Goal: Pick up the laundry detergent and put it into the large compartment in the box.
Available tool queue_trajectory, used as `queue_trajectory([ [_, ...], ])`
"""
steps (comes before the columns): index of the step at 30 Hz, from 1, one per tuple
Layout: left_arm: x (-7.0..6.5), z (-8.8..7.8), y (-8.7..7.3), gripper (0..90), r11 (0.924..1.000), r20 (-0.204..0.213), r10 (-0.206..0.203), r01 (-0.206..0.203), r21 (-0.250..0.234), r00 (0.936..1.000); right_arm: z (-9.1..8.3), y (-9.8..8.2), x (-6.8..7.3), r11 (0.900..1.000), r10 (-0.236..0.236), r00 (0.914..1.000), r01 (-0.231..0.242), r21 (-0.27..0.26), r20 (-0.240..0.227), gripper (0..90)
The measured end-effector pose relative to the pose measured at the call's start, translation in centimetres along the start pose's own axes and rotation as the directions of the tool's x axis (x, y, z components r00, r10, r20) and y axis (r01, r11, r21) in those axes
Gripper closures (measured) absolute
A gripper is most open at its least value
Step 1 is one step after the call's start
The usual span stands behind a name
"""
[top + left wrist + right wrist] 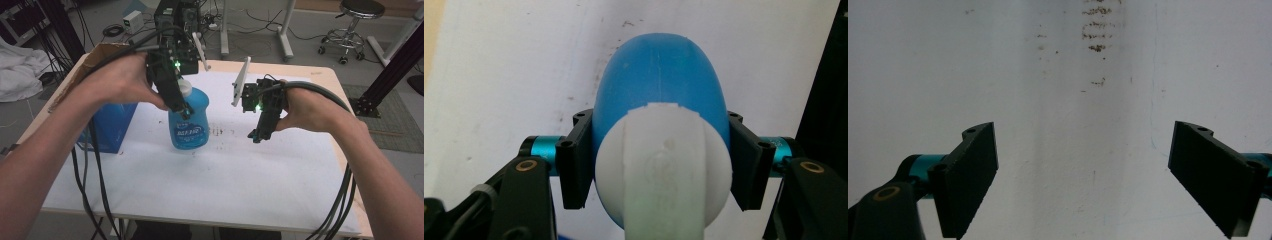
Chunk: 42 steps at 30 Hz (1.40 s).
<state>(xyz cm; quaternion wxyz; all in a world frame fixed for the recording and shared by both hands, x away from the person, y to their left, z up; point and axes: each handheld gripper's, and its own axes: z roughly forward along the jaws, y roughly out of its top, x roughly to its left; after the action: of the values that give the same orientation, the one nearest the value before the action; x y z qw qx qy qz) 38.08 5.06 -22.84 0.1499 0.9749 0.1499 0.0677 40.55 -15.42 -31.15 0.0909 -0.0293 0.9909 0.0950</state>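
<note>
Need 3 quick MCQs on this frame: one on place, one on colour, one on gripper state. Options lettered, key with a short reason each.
1. Where is the bottle?
A. On the white mat, upright
B. On the floor
C. In the box

2. What colour is the bottle's cap?
A. Red
B. White
C. Black

3. How is the right gripper?
A. Shut on the bottle
B. Shut on a cloth
C. Open, holding nothing

Key:
1 A, the high view shows it standing on the mat, beside the blue box.
2 B, the left gripper view shows a white cap on the blue body.
3 C, the right gripper view shows its jaws wide apart over bare mat; the left gripper has the bottle.
</note>
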Motion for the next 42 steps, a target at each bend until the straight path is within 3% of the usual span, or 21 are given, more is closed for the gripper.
queue_trajectory([
  [10,1.9,-4.9,0.8,38.4,0.9998,-0.019,-0.006,0.006,0.021,0.9998,0.0,0.0,0.0,1.0,-0.003,1.0,0.003,-0.005,0.004,11.6],
  [11,2.7,-6.7,0.9,38.4,0.9994,-0.039,-0.019,0.02,0.028,0.9991,-0.1,0.0,0.0,1.0,-0.002,1.0,0.002,-0.005,0.004,11.6],
  [13,2.9,-7.3,0.9,38.4,0.9992,-0.049,-0.025,0.026,0.029,0.9985,-0.1,0.0,0.1,1.0,0.001,1.0,-0.001,-0.004,0.004,11.7],
  [17,3.9,-10.5,0.6,38.4,0.9972,-0.082,-0.06,0.063,0.04,0.9948,-0.2,-0.2,0.0,1.0,0.005,1.0,-0.005,-0.003,0.001,11.6],
  [21,4.6,-12.2,0.3,38.4,0.9946,-0.088,-0.094,0.097,0.037,0.9917,-0.2,-0.3,0.1,1.0,0.016,0.9999,-0.016,-0.01,-0.001,11.6],
  [23,4.9,-13.0,0.1,38.4,0.9918,-0.088,-0.117,0.121,0.042,0.9892,-0.3,-0.3,0.0,1.0,-0.001,1.0,0.001,-0.001,0.002,11.6],
  [26,5.5,-14.5,-0.6,38.4,0.9878,-0.108,-0.148,0.153,0.032,0.983,-0.2,-0.3,0.1,1.0,-0.005,1.0,0.005,0.0,0.003,11.6],
  [29,5.7,-14.8,-0.9,38.4,0.987,-0.113,-0.154,0.158,0.029,0.9816,-0.2,-0.2,0.2,1.0,-0.003,1.0,0.003,-0.004,0.003,11.6],
  [35,6.4,-16.0,-3.8,38.4,0.9742,-0.147,-0.217,0.224,0.031,0.9651,-0.4,-0.4,0.3,1.0,-0.004,1.0,0.004,0.006,0.006,11.6],
  [40,7.2,-16.4,-6.2,38.4,0.9556,-0.155,-0.281,0.291,0.045,0.9471,-0.3,-0.3,0.5,1.0,-0.009,1.0,0.009,0.002,0.002,11.6],
  [42,7.5,-16.5,-7.0,38.4,0.9502,-0.16,-0.292,0.305,0.063,0.9428,-0.4,-0.3,0.5,1.0,-0.009,1.0,0.009,0.006,0.005,11.6],
])
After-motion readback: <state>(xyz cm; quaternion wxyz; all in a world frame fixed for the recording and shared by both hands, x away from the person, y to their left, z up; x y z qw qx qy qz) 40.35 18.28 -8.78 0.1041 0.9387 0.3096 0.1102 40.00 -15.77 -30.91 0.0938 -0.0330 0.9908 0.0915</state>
